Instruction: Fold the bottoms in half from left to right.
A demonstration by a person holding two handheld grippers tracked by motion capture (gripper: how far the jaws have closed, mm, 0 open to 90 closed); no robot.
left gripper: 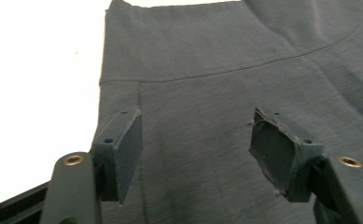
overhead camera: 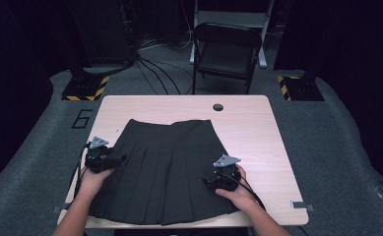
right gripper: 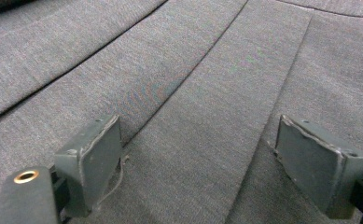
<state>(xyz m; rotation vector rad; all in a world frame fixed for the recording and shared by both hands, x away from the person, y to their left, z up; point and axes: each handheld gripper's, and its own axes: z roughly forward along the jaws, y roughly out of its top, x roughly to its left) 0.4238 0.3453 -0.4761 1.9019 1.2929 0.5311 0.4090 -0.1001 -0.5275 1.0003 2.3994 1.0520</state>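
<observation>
A dark grey pleated skirt lies flat on the light wooden table, waistband at the far side, hem toward the near edge. My left gripper hovers over the skirt's left edge with its jaws wide apart and nothing between them; in the left gripper view its pads frame the waistband seam of the skirt. My right gripper sits over the skirt's right part near the hem, open too; its pads straddle the pleats of the skirt without pinching cloth.
A round cable hole is in the table's far middle. Behind the table stands a black folding chair, with cables on the floor. Two stand bases with yellow-black tape flank the far corners. Bare table lies right of the skirt.
</observation>
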